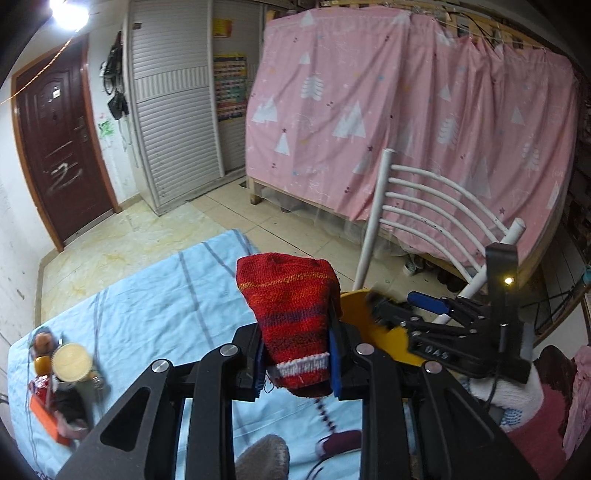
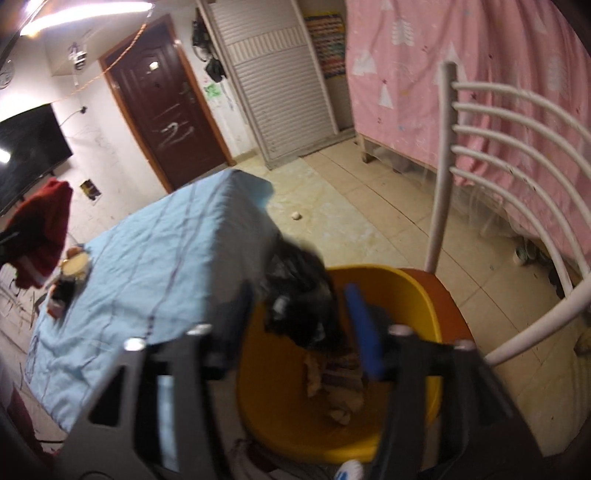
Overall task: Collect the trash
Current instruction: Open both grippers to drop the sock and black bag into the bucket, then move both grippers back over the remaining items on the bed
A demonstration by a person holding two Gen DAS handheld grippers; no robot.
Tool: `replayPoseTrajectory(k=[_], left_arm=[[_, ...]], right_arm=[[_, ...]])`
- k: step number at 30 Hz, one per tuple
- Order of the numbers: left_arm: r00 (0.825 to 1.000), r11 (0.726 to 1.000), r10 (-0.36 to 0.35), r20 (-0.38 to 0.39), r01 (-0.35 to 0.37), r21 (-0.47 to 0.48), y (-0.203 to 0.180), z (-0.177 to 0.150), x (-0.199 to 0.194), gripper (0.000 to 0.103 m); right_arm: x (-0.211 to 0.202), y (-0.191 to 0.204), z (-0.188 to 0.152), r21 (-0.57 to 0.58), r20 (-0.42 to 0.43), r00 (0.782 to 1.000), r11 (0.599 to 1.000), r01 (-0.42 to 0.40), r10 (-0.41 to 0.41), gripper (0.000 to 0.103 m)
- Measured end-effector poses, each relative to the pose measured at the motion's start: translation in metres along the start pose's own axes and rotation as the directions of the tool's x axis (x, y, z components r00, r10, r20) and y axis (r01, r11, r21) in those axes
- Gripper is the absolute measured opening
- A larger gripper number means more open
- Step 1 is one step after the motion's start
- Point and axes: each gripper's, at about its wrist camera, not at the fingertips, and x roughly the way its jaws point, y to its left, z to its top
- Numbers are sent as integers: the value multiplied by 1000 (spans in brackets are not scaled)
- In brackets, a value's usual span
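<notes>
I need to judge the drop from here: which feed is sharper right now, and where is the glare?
Left wrist view: sharp on the red knitted sock clamped in the left tongs; lamp glare at top left; the right tongs look motion-smeared. Right wrist view: blurred throughout, worst on the black item over the yellow bin; a bright ceiling strip washes out the upper left.

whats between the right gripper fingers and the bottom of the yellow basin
In the right wrist view, a black item hangs between the right gripper fingers, above crumpled scraps lying in the yellow basin.
</notes>
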Motion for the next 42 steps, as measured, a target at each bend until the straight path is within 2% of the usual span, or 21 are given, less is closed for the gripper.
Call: replayPoseTrajectory(k=[11,16,19,21,27,42], left_arm=[[990,994,-104,-94,107,27,-48,9,52,16],[983,991,-129,-131,133,22,-61,7,72,28],[982,990,-128,-139,134,39,-69,5,79,42],[982,990,-127,-140,134,46,-71,2,80,43],[983,993,-117,-140,120,15,-58,0,75,43],[997,992,-77,-29,74,-101,16,-7,12,51]], right_arm=[[-18,-46,3,132,63,997,991,27,-36,59],[-24,-55,3,158,80,996,987,34,-47,62],[-27,-57,3,168,88,995,986,25,-40,64],[-28,-55,4,169,91,995,986,16,-32,65],[-29,-45,4,153,91,996,988,-10,-4,68],[-27,20,17,54,74,996,997,-49,45,75]])
